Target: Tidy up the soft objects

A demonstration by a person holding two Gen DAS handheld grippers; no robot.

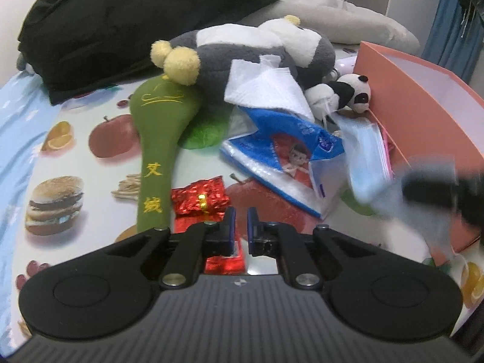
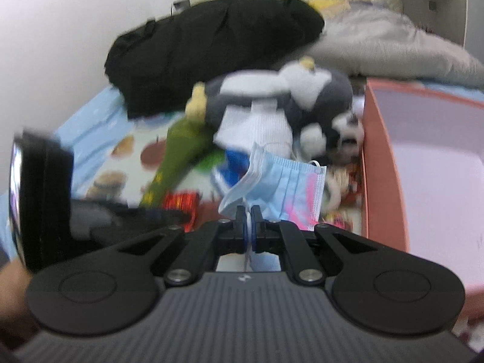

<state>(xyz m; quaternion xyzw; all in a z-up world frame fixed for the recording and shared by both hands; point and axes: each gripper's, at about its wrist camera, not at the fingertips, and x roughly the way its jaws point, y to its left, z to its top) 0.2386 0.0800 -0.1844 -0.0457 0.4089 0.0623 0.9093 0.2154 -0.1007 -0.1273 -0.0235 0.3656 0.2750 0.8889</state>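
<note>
My right gripper point(image 2: 248, 211) is shut on a light blue face mask point(image 2: 281, 187) and holds it above the table, beside the pink box point(image 2: 381, 163). In the left wrist view the mask point(image 1: 367, 163) hangs near the box point(image 1: 423, 99), with the right gripper a blur behind it. My left gripper point(image 1: 240, 214) is nearly shut and empty, over a red foil packet point(image 1: 199, 196). A grey and white plush point(image 1: 242, 48), a small panda plush point(image 1: 348, 93), a green plush spoon point(image 1: 157, 139), white tissue point(image 1: 269, 87) and a blue tissue pack point(image 1: 284, 154) lie in a heap.
A black garment point(image 1: 127, 21) and a grey pillow point(image 1: 341, 18) lie behind the heap. The tablecloth point(image 1: 60, 157) is printed with fruit and burgers. The pink box is open and pale inside point(image 2: 438, 181). The left gripper's body point(image 2: 42, 199) shows at the left of the right wrist view.
</note>
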